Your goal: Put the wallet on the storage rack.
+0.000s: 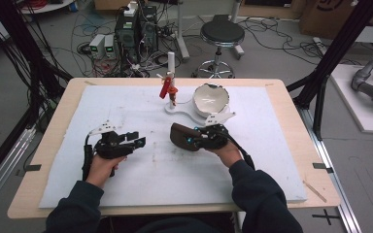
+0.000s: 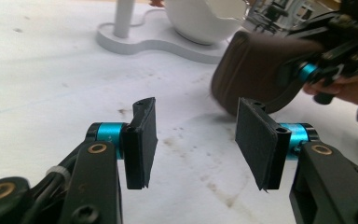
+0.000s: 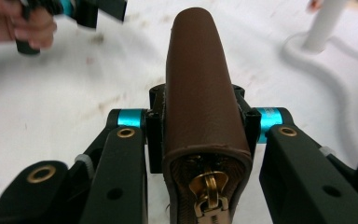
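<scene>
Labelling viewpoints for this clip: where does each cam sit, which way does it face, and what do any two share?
High view: above the person's side, facing forward and down on the table; forearms, hands and both tools show.
Left gripper view: rides the left hand-held gripper, looking along its open jaws toward the white stand.
Right gripper view: rides the right hand-held gripper, jaws clamped on the brown zip pouch.
Shared: all three show the pouch; each gripper view shows the other hand.
</scene>
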Available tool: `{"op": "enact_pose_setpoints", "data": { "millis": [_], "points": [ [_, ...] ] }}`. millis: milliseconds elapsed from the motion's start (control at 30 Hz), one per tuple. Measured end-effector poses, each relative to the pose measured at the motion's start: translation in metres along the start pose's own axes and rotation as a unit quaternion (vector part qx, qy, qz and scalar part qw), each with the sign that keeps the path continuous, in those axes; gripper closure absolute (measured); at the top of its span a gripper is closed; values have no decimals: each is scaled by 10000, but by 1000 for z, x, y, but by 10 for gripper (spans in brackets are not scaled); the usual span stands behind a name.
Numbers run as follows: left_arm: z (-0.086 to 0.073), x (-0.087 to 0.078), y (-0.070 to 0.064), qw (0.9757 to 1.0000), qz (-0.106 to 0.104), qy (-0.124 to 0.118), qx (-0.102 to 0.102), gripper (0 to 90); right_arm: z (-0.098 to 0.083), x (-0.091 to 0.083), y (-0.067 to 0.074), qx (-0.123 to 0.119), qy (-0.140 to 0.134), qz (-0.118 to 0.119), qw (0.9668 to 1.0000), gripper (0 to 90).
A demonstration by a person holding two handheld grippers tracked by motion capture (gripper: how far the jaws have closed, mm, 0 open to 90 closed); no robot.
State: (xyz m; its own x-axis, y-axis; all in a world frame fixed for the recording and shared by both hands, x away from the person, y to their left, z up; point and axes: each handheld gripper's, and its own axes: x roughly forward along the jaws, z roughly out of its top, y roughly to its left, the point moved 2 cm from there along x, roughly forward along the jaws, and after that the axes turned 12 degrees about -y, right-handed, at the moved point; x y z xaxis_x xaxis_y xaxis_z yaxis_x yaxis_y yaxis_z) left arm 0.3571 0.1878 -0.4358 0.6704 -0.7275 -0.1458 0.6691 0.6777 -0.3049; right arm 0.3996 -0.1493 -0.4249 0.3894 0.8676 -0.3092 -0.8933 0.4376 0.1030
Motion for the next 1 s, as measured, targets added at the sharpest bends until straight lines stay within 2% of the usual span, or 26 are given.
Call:
{"op": "enact_pose_setpoints", "data": {
  "millis": [67, 200, 233, 300, 367, 467, 567, 733, 767, 833, 900, 1000],
  "points": [
    [4, -7, 5, 9996, 144, -52, 247, 482, 4, -6, -2, 42, -174, -89, 9998, 654],
    [10, -18, 14, 9981, 318, -172, 490, 407, 16, -20, -9, -55, -375, -328, 9987, 654],
    [11, -20, 17, 9979, 368, -185, 496, 359, 20, -23, -11, -84, -424, -380, 9983, 654],
    [12, -25, 24, 9977, 506, -240, 378, 267, 29, -30, -16, -170, -542, -472, 9973, 654],
    [13, -29, 30, 9969, 665, -245, 342, 213, 38, -35, -22, -289, -596, -580, 9961, 653],
    [14, -35, 36, 9962, 746, -326, 307, 200, 54, -41, -34, -430, -638, -681, 9947, 653],
    [15, -39, 40, 9955, 799, -344, 376, 200, 69, -47, -45, -544, -693, -774, 9931, 653],
    [13, -39, 42, 9953, 841, -328, 355, 203, 89, -54, -64, -780, -683, -987, 9897, 652],
    [13, -39, 42, 9954, 834, -325, 350, 205, 91, -55, -69, -859, -682, -1062, 9883, 652],
    [13, -38, 41, 9956, 809, -316, 354, 208, 94, -55, -80, -848, -683, -1146, 9874, 652],
    [12, -37, 40, 9959, 776, -305, 363, 211, 94, -53, -88, -896, -546, -1238, 9867, 652],
    [12, -36, 39, 9968, 659, -296, 334, 215, 90, -47, -103, -1058, -474, -1408, 9832, 651]
  ]
}}
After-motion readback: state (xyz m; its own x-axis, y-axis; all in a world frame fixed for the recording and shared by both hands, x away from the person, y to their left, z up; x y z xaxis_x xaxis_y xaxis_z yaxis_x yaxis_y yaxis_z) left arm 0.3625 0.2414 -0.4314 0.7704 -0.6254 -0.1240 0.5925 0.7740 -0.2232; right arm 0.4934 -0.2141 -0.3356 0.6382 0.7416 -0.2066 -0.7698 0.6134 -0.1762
